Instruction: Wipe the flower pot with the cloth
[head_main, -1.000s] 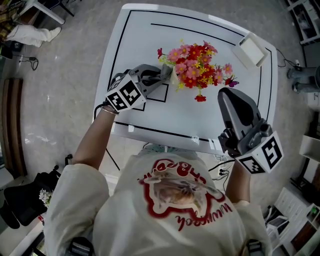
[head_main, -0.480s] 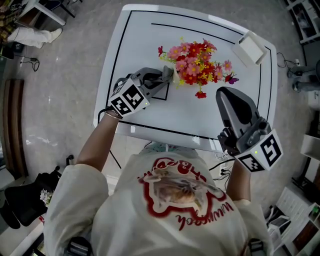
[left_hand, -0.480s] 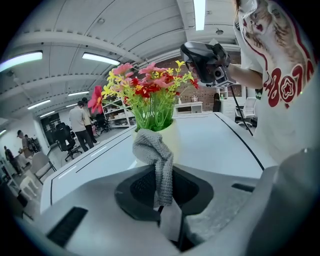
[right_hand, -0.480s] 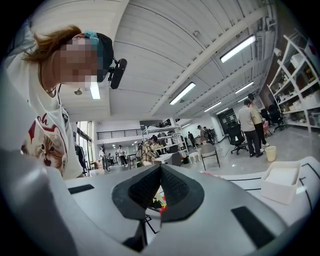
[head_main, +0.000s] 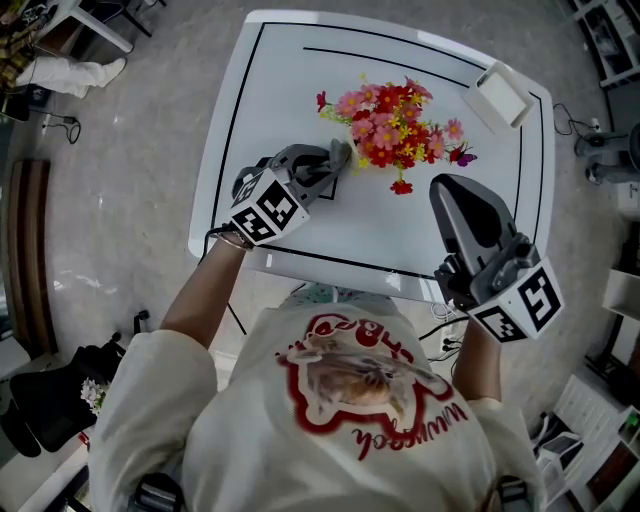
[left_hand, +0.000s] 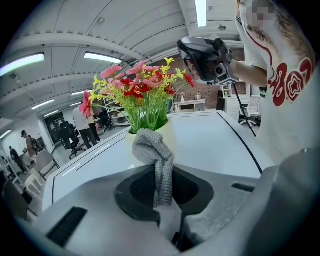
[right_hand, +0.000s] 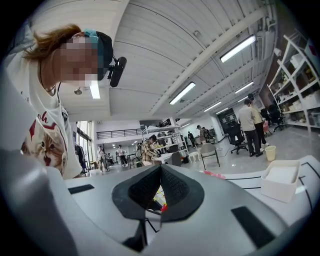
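A bunch of red, pink and yellow flowers (head_main: 395, 130) stands on the white table (head_main: 270, 100) and hides its pot from above. In the left gripper view the cream pot (left_hand: 171, 136) shows under the flowers (left_hand: 142, 95), right behind a grey knitted cloth (left_hand: 155, 160). My left gripper (left_hand: 161, 185) is shut on that cloth, whose bunched top lies against the pot's side. From above, the left gripper (head_main: 335, 160) and the cloth (head_main: 341, 154) sit at the flowers' left edge. My right gripper (head_main: 452, 192) hangs over the table's near right part, shut with nothing in it (right_hand: 159, 185).
A white box (head_main: 503, 97) sits at the table's far right corner, also in the right gripper view as the box (right_hand: 280, 181). Black lines mark the tabletop. People, chairs and shelves stand in the room beyond. The right gripper (left_hand: 207, 60) shows behind the flowers.
The left gripper has shifted a little toward the right and rolled slightly, with the cloth still at the pot's side. The right gripper has stayed put.
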